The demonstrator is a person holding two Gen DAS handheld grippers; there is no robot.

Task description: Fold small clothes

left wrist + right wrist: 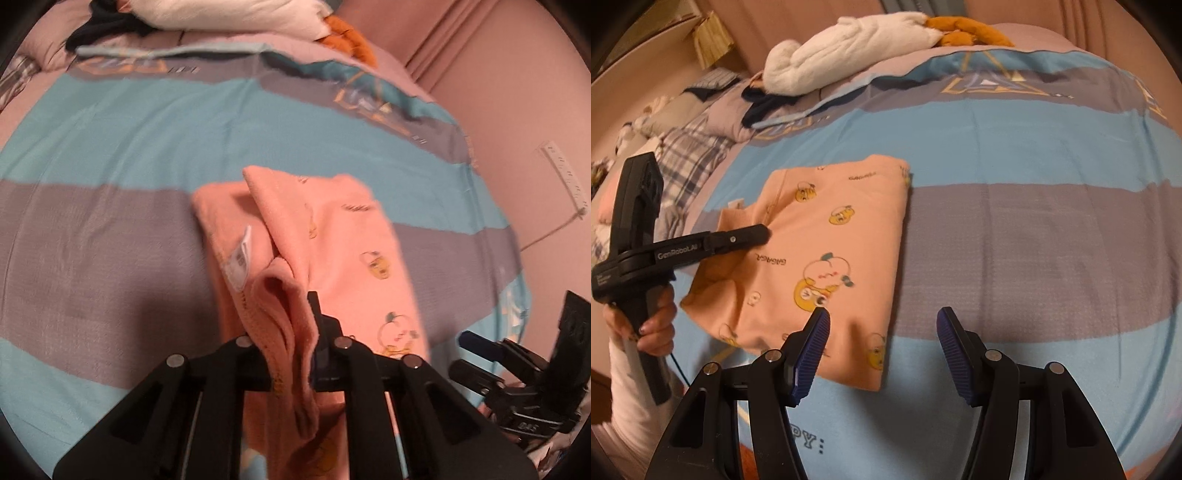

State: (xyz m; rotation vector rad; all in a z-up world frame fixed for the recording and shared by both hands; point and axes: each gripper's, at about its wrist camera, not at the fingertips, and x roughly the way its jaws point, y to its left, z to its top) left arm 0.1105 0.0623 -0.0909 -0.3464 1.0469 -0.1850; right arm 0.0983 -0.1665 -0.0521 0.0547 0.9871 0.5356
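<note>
Fingers of L gripper (764,232) pinch garment (831,258) at a bunched edge; R gripper (882,334) fingers wide apart, empty, just above its near edge. Garment lies part-folded mid-bed (1034,240): soft, light, floppy, prob. best taken by corners/hem. Plush toy (849,48) & dark clothes (768,103) sit well apart, not in the way.
</note>
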